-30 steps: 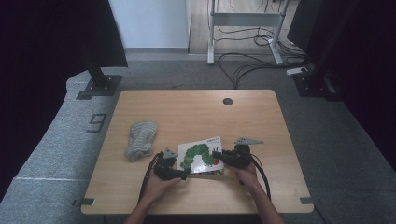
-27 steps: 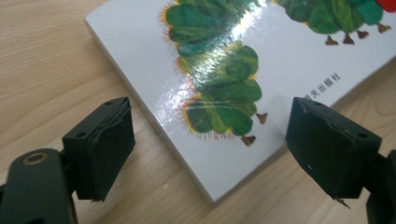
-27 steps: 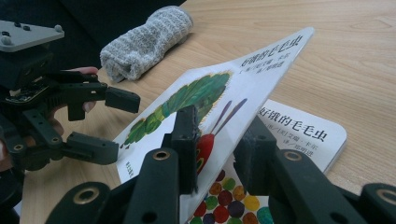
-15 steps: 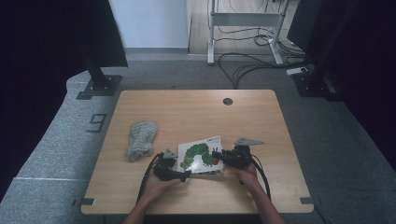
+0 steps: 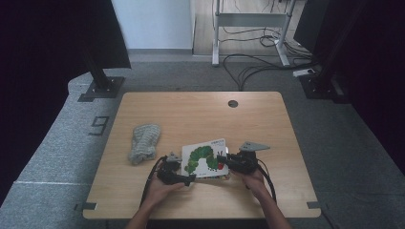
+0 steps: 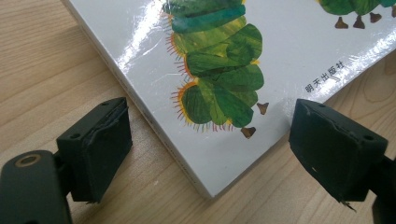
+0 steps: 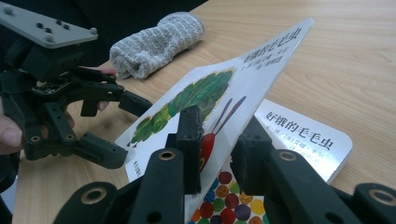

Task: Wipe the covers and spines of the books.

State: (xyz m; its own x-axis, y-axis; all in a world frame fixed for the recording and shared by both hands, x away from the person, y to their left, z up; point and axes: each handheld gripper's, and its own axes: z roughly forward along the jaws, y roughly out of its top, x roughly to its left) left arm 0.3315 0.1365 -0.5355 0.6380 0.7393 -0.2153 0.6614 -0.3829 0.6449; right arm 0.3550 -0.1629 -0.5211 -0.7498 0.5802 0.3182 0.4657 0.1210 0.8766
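Caterpillar picture book (image 5: pixel 206 160) near the front middle of the counter (image 5: pixel 200 114), its cover being lifted.

Right tongs (image 7: pixel 219 154) pinch the front cover, their jaws having just been closing on it, so the cover stands tilted up above the title page and the dotted endpaper. Left tongs (image 6: pixel 210 154) sit wide apart at the book's near left corner, one jaw on each side of that corner, neither pressing the book. A rolled grey sock (image 5: pixel 143 142) lies on the counter to the left of the book, apart from it.
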